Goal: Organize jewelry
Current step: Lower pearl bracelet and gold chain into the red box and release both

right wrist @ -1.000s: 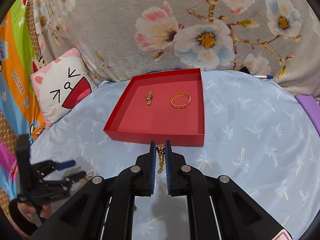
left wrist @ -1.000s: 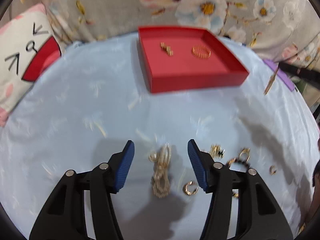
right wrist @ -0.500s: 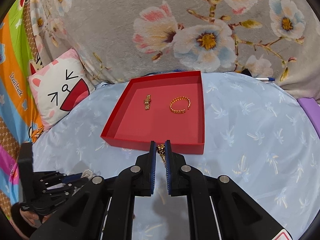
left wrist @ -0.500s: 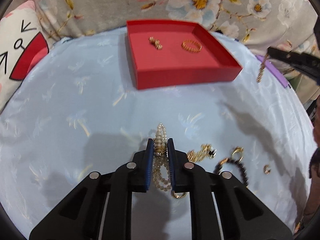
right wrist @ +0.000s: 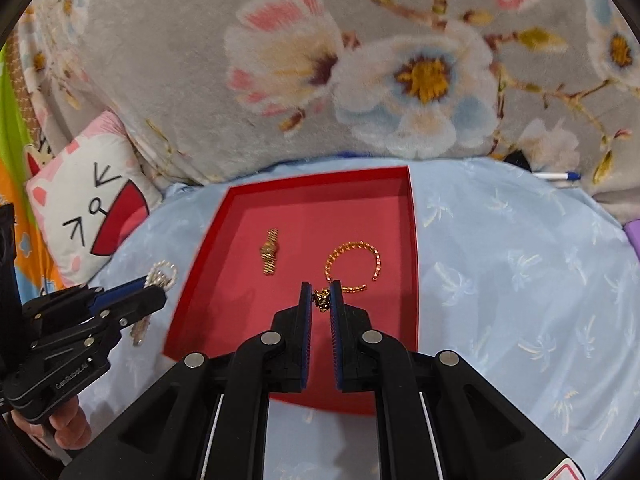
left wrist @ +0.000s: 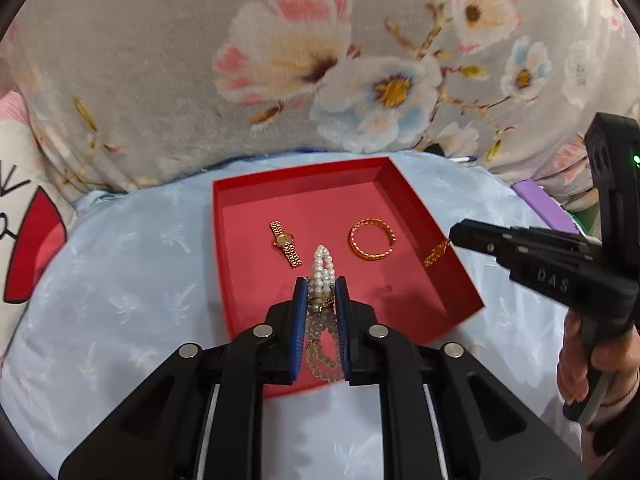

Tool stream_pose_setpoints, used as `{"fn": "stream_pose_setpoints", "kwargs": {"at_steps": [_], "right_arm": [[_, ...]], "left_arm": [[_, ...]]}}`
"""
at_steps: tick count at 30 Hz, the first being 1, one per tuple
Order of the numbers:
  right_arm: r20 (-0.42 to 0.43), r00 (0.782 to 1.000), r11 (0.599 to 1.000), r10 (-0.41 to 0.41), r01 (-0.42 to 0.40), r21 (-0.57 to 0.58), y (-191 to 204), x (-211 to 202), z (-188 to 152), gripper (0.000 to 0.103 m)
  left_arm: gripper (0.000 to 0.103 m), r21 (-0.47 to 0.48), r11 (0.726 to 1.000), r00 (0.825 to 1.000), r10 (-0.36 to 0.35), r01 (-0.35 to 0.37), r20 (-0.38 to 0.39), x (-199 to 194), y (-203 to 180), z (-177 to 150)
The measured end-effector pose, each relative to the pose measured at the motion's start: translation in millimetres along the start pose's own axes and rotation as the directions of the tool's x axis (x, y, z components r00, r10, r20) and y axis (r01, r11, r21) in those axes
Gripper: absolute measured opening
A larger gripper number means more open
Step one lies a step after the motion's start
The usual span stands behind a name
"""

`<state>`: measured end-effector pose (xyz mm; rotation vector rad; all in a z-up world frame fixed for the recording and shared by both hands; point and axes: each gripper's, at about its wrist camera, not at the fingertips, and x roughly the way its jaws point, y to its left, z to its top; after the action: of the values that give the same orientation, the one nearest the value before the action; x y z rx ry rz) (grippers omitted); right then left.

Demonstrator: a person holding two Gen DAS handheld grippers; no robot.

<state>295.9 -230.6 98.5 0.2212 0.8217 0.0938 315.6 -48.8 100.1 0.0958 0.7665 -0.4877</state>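
A red tray (left wrist: pixel 448 240) (right wrist: pixel 200 272) sits on the pale blue cloth and holds a gold watch (left wrist: pixel 285 243) (right wrist: pixel 269 256) and a gold open bangle (left wrist: pixel 372 238) (right wrist: pixel 352 266). My left gripper (left wrist: pixel 321 292) is shut on a pearl bracelet (left wrist: pixel 322 268), held above the tray's front left part; it also shows in the right wrist view (right wrist: pixel 160 274). My right gripper (right wrist: pixel 321 300) is shut on a gold chain (right wrist: pixel 321 300) over the tray, just in front of the bangle. The chain (left wrist: pixel 437 253) hangs at the tray's right wall in the left wrist view.
A grey floral blanket (left wrist: pixel 320 60) rises behind the tray. A cat-face cushion (right wrist: pixel 92 208) lies at the back left. A purple object (left wrist: pixel 538 204) and a pen (right wrist: pixel 556 176) lie at the back right. The cloth (right wrist: pixel 520 280) spreads right of the tray.
My left gripper shut on the pearl bracelet, lifted it off the cloth and carried it forward over the tray. My right gripper moved forward with the gold chain to over the tray.
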Motion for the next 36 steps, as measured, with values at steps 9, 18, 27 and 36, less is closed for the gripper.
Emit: {"fn": "stream_pose_setpoints", "kwargs": {"at_steps": [9, 18, 27, 36], "right_arm": [[-0.096, 0.995, 1.000, -0.007, 0.007, 0.007, -11.3, 66.6, -6.8, 0.010], [-0.068, 0.998, 1.000, 0.004, -0.002, 0.021, -17.6, 69.9, -7.7, 0.013], [0.016, 1.000, 0.999, 0.008, -0.008, -0.031, -5.2, -5.6, -30.4, 0.029], [0.013, 1.000, 0.998, 0.000, 0.001, -0.060, 5.5, -78.9, -115.0, 0.038]], "left_arm": [[0.014, -0.043, 0.997, 0.994, 0.059, -0.063, -0.095, 80.5, 17.5, -4.2], [0.044, -0.064, 0.992, 0.992, 0.108, -0.112, -0.064, 86.6, 31.5, -8.5], [0.064, -0.064, 0.987, 0.989, 0.149, -0.148, -0.003, 18.6, 40.0, -28.8], [0.069, -0.103, 0.985, 0.990, 0.141, -0.142, -0.017, -55.0, 40.6, -99.0]]}}
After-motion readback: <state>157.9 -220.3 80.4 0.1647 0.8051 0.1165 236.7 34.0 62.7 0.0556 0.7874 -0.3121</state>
